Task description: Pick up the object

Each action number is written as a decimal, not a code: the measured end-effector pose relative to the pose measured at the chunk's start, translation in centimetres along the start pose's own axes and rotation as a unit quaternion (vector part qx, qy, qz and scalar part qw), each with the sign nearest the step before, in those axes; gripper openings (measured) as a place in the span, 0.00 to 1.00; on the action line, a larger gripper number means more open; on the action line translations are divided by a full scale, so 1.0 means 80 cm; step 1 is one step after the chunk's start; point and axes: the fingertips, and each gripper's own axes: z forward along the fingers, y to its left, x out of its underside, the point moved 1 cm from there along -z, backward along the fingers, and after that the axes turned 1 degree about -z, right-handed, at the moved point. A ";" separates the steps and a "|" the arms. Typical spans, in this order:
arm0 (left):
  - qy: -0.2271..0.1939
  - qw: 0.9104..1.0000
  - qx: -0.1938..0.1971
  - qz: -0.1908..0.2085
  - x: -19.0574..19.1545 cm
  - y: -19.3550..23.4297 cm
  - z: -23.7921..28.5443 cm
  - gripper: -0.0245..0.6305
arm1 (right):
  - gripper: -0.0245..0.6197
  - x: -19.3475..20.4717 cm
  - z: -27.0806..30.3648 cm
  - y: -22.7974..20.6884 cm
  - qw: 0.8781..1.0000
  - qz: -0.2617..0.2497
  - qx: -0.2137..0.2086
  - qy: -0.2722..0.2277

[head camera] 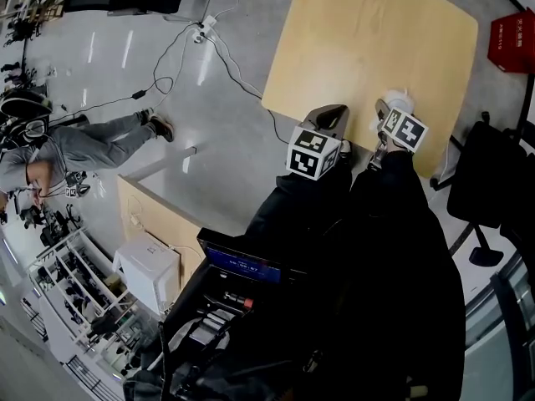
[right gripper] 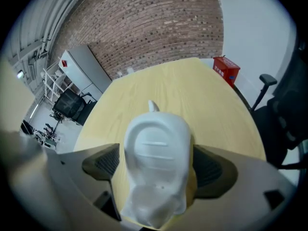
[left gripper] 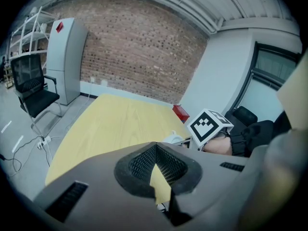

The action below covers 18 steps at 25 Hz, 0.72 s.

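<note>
The object is a white moulded plastic piece (right gripper: pixel 156 158) with a rounded body and a small nub at its far end. It stands on the yellow wooden table (right gripper: pixel 192 90) near the near edge. My right gripper (right gripper: pixel 159 170) is lowered over it, open, one dark pad on each side and a narrow gap to each. From the head view the white object (head camera: pixel 399 102) peeks out beyond the right gripper (head camera: pixel 387 114). My left gripper (head camera: pixel 333 117) hovers just to its left, over the table edge, with its jaws shut (left gripper: pixel 156 174) and empty. The left gripper view shows the object (left gripper: pixel 174 138) beside the right gripper's marker cube (left gripper: pixel 209 125).
A red box (head camera: pixel 512 40) sits on the floor beyond the table (head camera: pixel 368 40). A black office chair (head camera: pixel 489 182) stands to the right. On the left a person (head camera: pixel 84 144) is on the floor, with cables (head camera: pixel 209 32) nearby. A screen (head camera: pixel 242 266) and a white box (head camera: pixel 149 270) lie below.
</note>
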 end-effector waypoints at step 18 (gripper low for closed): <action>-0.002 1.000 -0.014 -0.016 0.006 0.020 -0.012 0.04 | 0.75 0.000 0.025 -0.001 0.998 -0.011 0.058 0.020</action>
